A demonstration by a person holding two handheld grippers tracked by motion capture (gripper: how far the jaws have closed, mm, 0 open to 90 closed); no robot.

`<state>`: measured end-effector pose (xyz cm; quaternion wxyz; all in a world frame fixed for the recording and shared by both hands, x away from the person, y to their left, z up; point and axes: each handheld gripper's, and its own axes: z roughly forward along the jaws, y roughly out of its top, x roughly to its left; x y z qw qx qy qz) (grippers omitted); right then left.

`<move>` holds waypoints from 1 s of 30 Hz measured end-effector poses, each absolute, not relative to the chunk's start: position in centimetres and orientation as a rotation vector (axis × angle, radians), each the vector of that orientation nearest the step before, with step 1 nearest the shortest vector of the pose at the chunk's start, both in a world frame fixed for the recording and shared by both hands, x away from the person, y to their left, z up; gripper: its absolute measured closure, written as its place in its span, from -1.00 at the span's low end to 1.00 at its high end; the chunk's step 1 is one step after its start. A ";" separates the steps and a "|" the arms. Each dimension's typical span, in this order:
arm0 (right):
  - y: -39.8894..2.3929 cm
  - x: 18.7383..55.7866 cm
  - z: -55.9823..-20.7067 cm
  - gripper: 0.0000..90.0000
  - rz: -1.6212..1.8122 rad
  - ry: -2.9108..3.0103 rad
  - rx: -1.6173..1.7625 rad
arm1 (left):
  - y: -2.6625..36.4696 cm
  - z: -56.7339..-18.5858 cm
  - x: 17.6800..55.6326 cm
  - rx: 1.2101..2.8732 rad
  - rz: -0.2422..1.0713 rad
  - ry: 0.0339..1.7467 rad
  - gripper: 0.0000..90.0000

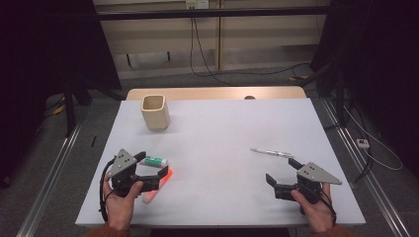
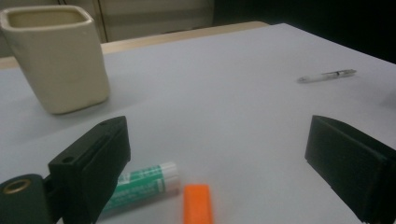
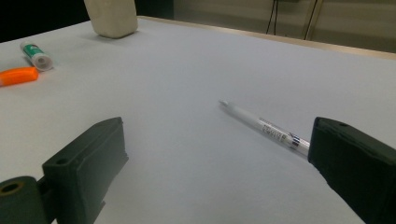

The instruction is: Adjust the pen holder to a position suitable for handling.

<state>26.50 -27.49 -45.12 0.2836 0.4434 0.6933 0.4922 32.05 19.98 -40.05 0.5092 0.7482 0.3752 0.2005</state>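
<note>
Pen (image 3: pixel 261 125): lies flat on the worktop (image 1: pixel 217 148), tip toward the cup (image 1: pixel 155 112).
Orange marker (image 2: pixel 197 203): beside glue stick (image 2: pixel 144 184), between spread left tool (image 2: pixel 224 163) jaws.
Right tool (image 3: pixel 219 172): spread, holding nothing.

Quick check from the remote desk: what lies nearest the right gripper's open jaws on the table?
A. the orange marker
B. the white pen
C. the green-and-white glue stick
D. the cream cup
B: the white pen lies flat on the table just ahead of the right gripper, running toward one jaw, while the other items sit far across the table.
</note>
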 end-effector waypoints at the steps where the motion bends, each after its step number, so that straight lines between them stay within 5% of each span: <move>1: -27.5 26.5 -45.1 -0.91 1.317 1.856 1.187 | 20.0 -39.8 32.2 1.803 0.485 0.903 -0.84; 30: -27.0 26.6 -45.2 -0.91 1.312 1.894 1.168 | 21.2 -36.4 41.6 1.780 0.532 1.021 -0.69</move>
